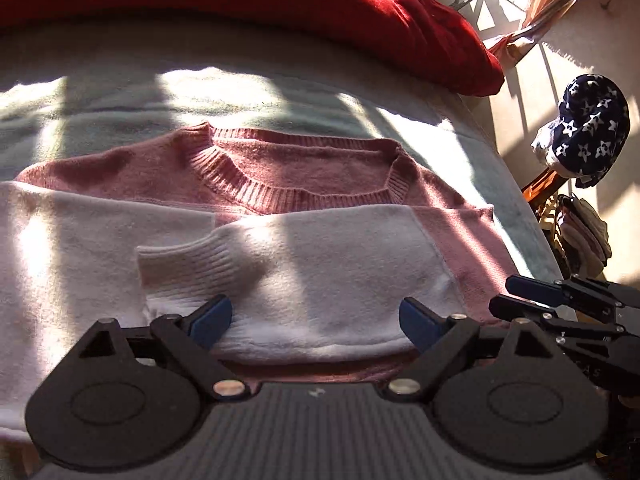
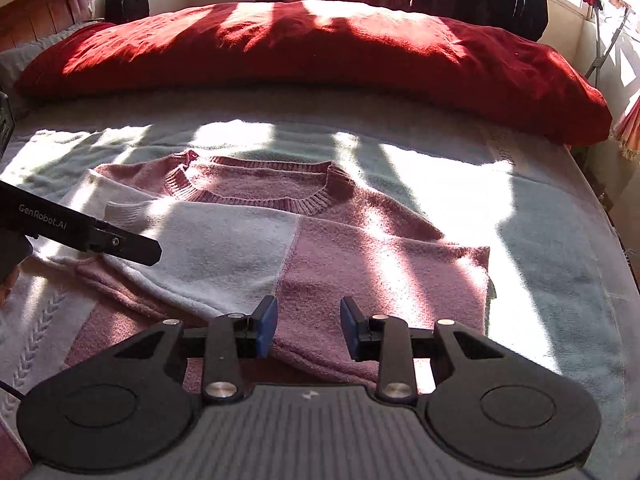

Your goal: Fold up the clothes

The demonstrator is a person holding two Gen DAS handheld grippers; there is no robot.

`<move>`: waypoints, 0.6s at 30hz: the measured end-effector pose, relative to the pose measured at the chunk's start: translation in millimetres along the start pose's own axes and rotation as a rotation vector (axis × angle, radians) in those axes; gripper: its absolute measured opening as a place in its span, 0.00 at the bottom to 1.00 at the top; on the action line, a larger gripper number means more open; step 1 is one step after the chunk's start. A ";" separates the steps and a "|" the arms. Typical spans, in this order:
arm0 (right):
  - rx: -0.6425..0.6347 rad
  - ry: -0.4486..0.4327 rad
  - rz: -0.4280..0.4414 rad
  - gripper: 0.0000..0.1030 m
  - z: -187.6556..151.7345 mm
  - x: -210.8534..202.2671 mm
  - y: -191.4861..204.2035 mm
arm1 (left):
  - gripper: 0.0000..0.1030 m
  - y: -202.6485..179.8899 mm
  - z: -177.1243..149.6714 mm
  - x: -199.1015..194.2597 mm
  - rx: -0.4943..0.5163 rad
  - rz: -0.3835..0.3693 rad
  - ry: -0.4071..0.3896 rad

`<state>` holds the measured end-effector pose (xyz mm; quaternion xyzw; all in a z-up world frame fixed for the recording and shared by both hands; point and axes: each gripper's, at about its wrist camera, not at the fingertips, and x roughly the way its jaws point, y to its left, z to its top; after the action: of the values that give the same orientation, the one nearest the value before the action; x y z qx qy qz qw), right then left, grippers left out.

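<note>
Sweater [image 2: 360, 240], pink with white sleeves, lies flat on the bed, neckline toward the red pillow [image 2: 320, 48], both sleeves folded across the chest. Left gripper [image 1: 316, 320] stands wide apart over the folded white sleeve [image 1: 320, 272]; the blue pads [image 1: 212, 316] hang to either side of the sleeve's lower edge and grip nothing. The ribbed cuff [image 1: 184, 268] lies just ahead of the left-hand pad. Right gripper [image 2: 308, 328] is partly parted, a narrow gap, with the pink body of the sweater lying between and below its pads [image 2: 266, 326]; whether they touch the knit cannot be told, and no cloth is pinched. Beneath the sweater a pale green blanket [image 2: 540, 240] covers the bed. Beyond the bed's right side, a navy star-print cloth [image 1: 588, 128] hangs near the wall.
</note>
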<state>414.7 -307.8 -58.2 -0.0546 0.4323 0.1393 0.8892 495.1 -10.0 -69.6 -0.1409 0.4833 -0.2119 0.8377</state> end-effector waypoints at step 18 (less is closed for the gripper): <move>-0.226 0.169 0.124 0.38 -33.7 -20.9 7.0 | 0.87 -31.9 -71.0 -65.4 0.361 0.165 0.017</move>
<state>375.0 -312.6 -62.6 -0.1392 0.4896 0.2366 0.8276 397.5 -7.9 -41.4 0.0532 0.4542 -0.2270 0.8598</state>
